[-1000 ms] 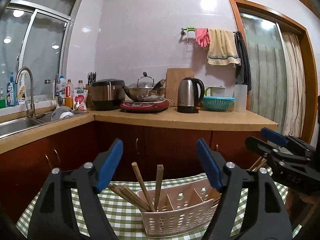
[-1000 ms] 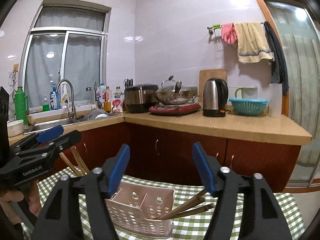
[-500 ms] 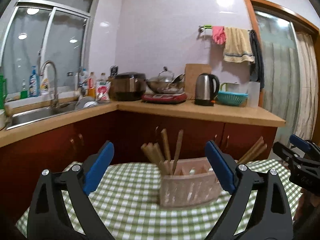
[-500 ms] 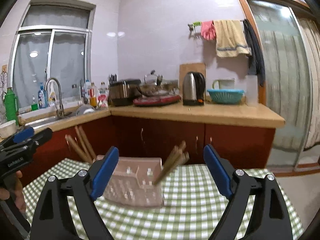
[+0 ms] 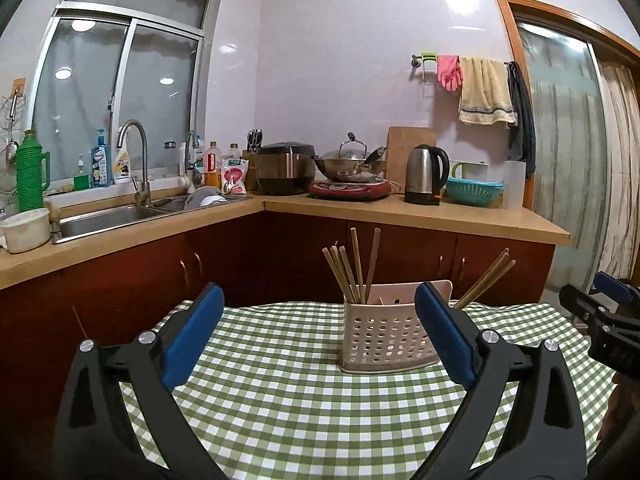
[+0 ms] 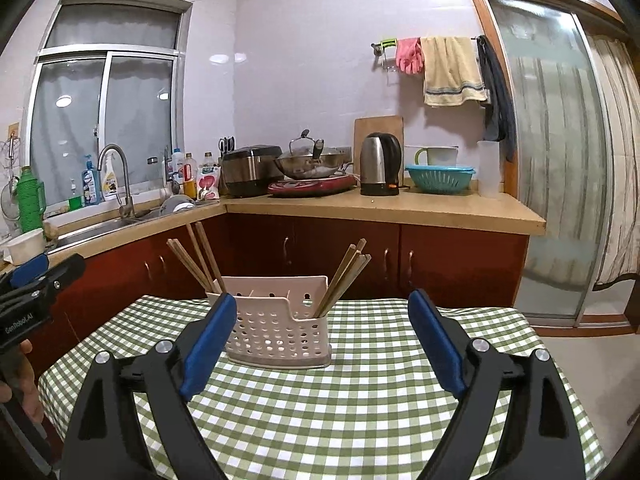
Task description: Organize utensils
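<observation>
A perforated white plastic utensil caddy [image 5: 384, 340] stands on the green-checked table [image 5: 300, 400]. 2 bundles of wooden chopsticks [image 5: 352, 268] lean in its end compartments, before the wooden kitchen counter [image 5: 440, 216].

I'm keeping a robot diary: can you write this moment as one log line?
left gripper: open, empty, jaws just opened | right gripper: open, empty, jaws just opened | chopsticks: in caddy end compartments
</observation>
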Tool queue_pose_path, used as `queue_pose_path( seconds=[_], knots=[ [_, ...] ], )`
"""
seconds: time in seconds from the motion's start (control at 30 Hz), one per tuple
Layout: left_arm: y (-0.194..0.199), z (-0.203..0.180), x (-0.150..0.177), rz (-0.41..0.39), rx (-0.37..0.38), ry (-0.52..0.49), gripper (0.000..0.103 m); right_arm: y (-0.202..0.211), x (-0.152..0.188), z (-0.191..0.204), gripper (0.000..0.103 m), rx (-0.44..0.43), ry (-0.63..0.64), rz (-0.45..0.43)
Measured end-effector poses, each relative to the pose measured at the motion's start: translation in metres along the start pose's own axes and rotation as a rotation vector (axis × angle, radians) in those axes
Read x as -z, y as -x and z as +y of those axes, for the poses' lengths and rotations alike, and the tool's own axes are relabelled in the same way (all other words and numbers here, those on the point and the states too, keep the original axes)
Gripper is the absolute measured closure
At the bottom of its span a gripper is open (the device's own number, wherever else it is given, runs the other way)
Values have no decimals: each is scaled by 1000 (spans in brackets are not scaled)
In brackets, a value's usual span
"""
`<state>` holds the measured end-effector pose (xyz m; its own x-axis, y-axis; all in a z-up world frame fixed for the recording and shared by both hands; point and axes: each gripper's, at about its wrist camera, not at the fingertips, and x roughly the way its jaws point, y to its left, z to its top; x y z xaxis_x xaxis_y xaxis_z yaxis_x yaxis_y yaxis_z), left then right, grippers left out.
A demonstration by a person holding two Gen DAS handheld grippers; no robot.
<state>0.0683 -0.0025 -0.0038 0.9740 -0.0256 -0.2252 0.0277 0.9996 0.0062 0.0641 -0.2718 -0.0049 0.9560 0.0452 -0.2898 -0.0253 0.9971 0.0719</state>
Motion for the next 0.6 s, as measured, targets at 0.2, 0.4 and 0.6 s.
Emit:
queue_pose_path(
  seconds=[0.2, 0.4, 0.6],
  knots=[
    [21, 3, -5, -18, 6, 11, 9, 19, -2, 1, 18, 6, 0, -14],
    [35, 2, -3, -28, 6, 8, 9, 34, -1, 2, 18, 11, 8, -28],
    [39, 4, 0, -16, 12, 18, 9, 41, 0, 4, 18, 9, 10, -38]
  ],
)
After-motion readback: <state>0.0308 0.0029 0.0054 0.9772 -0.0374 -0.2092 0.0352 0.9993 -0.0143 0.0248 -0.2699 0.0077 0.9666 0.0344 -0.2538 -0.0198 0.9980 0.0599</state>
